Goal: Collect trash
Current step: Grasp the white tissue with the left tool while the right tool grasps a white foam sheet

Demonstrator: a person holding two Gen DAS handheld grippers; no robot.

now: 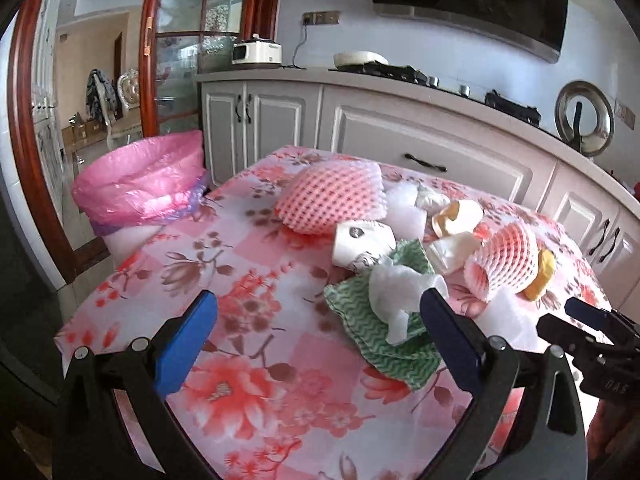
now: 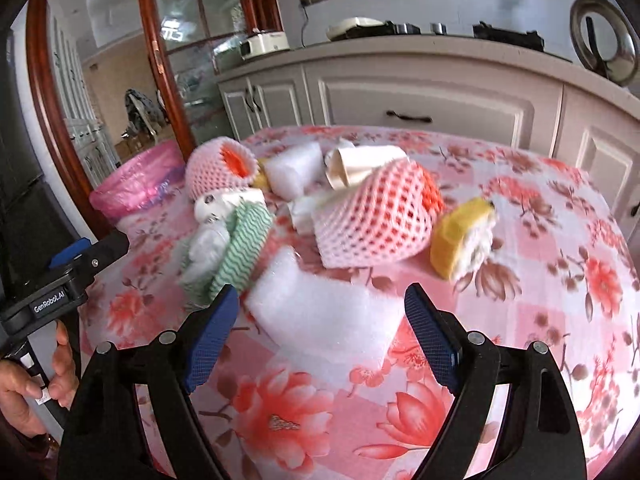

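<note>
Trash lies heaped on the floral tablecloth (image 1: pixel 248 264): two pink foam nets (image 1: pixel 332 196) (image 2: pixel 372 220), a crushed paper cup (image 1: pixel 360 244), a green wavy cloth (image 1: pixel 384 332) with white tissue (image 1: pixel 396 288) on it, a yellow peel (image 2: pixel 464 236) and a white foam sheet (image 2: pixel 328 320). My left gripper (image 1: pixel 320 312) is open above the cloth's near-left part, its right finger beside the green cloth. My right gripper (image 2: pixel 322 308) stands open with the white foam sheet between its fingers, the pads apart from it. A bin lined with a pink bag (image 1: pixel 140 180) stands at the table's far left corner.
Grey kitchen cabinets (image 1: pixel 400 128) run behind the table, with a cooker and a stove on the counter. A wooden-framed glass door (image 1: pixel 180 40) is at the far left. A person's hand (image 2: pixel 24 384) holds the left gripper's handle.
</note>
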